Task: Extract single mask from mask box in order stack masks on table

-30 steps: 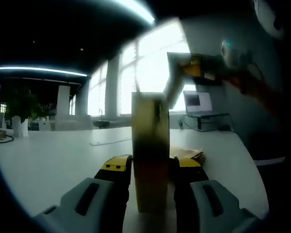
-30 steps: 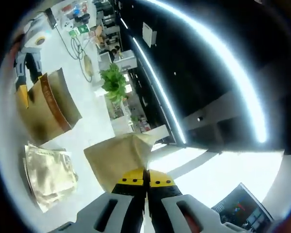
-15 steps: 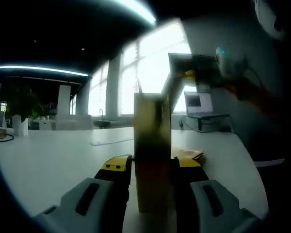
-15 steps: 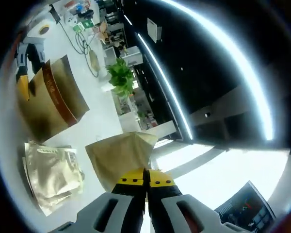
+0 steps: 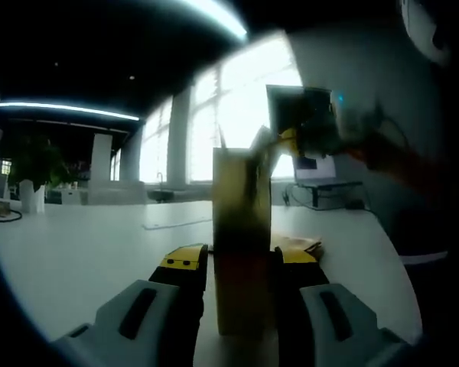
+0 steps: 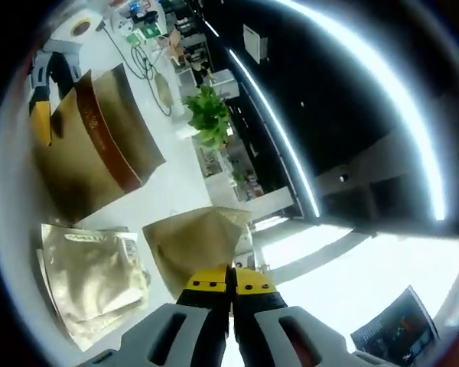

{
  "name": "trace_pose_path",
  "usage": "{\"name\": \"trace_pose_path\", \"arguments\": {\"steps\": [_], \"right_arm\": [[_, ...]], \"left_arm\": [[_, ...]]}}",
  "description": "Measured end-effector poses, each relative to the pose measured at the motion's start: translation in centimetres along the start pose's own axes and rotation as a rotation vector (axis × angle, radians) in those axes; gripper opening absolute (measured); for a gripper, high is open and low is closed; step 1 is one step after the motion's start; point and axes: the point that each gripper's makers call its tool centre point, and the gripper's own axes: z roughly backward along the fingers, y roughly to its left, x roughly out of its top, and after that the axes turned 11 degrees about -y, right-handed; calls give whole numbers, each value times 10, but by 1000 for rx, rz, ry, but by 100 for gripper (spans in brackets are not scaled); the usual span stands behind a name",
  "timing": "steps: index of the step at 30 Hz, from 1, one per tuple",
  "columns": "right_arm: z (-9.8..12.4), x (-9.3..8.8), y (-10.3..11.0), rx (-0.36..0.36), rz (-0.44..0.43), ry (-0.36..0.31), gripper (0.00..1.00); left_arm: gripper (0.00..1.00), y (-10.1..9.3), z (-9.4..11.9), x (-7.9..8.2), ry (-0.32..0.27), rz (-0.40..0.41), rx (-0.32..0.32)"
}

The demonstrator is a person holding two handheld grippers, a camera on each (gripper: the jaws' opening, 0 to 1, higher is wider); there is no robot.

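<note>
The tall gold mask box (image 5: 241, 245) stands on the white table (image 5: 84, 245), and my left gripper (image 5: 239, 264) is shut on its sides. In the right gripper view the same box (image 6: 92, 153) appears at upper left, with the left gripper (image 6: 42, 92) behind it. My right gripper (image 6: 231, 284) is shut on a single gold mask packet (image 6: 195, 245), held in the air. Seen from the left gripper view, the right gripper (image 5: 314, 130) hovers with that packet (image 5: 294, 103) just above and right of the box top. A stack of gold mask packets (image 6: 92, 279) lies flat on the table beside the box.
The stack of packets (image 5: 294, 243) lies just right of the box. A laptop (image 5: 315, 164) sits at the table's far right with cables. A potted plant (image 6: 208, 118) and desk clutter stand beyond the table. Bright windows fill the background.
The right gripper with its packet has drifted left and lower, closer to the box top. The left gripper and box have stayed put.
</note>
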Motion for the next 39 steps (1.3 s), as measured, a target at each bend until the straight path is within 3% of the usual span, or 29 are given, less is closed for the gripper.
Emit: {"name": "trace_pose_path", "arguments": {"steps": [14, 28, 32, 39], "right_arm": [[7, -8, 37, 113, -15, 27, 0], [28, -6, 74, 222, -39, 34, 0], [31, -17, 92, 276, -39, 38, 0], [37, -16, 106, 322, -53, 53, 0]], "left_arm": [[26, 0, 0, -1, 5, -1, 1], [26, 1, 0, 0, 1, 2, 6], [26, 0, 0, 0, 1, 2, 3], [26, 0, 0, 0, 0, 3, 4]]}}
